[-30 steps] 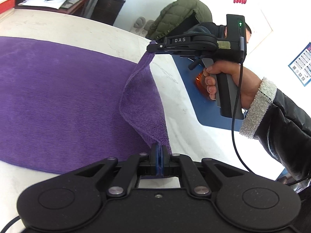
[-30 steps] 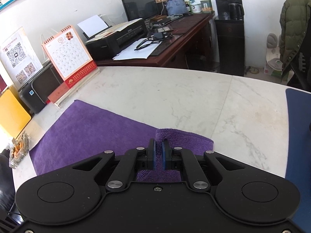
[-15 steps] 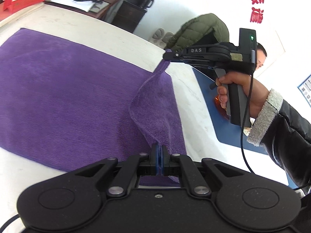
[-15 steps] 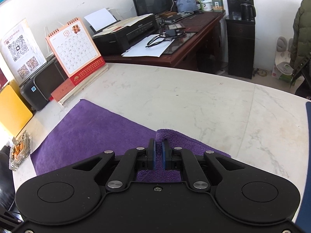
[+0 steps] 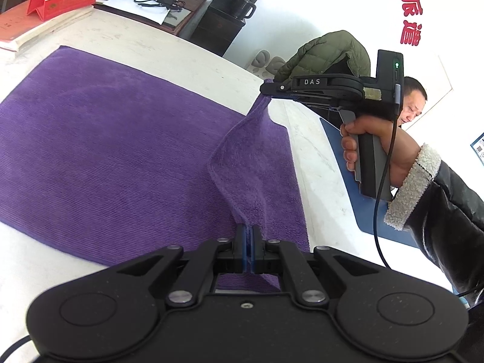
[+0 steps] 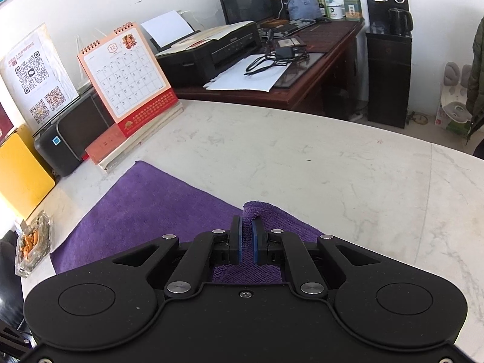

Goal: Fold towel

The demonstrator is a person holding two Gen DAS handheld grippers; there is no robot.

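Purple towel [image 5: 115, 151]: soft terry, fine ribbed weave on the upper face, fluffier nap on the turned-up underside. Roughly rectangular, lying mostly flat on a pale marble-look tabletop [image 5: 314, 151] w/ grey veining, stretching ahead and to the left of the left tongs [image 5: 248, 249]. Near-right edge lifted off the tabletop, forming a curved flap strung between the two tongs; hem visible along the flap's edge, sagging a bit mid-span.

Left tongs: matte black, blue pads, clenched tight on one towel corner, almost no gap btwn pads, cloth rising straight out of the tips. Right tongs [image 5: 266, 86], ahead and up-right in the left view: black, pistol-grip body marked "DAS", green LED lit, thin black cable hanging from the grip. Held by a hand [image 5: 375, 148] in a dark glossy sleeve w/ fleecy white cuff. Tips pinching the other corner, raised above the tabletop.

Right wrist view: right tongs [image 6: 247, 243] narrowly parted, gripping a bunched fold of towel [image 6: 151, 208] btwn the blue pads; cloth bulging up just past the tips, rest spread flat to the left below. Beyond the tips, bare tabletop [image 6: 302, 151]. Far left of the tips: red-and-white desk calendar [image 6: 127, 78], upright, spiral-bound; glass dish [image 6: 31, 243] w/ orange bits at the near-left edge. Blue flat pad [image 5: 366, 208] on the tabletop under the hand.
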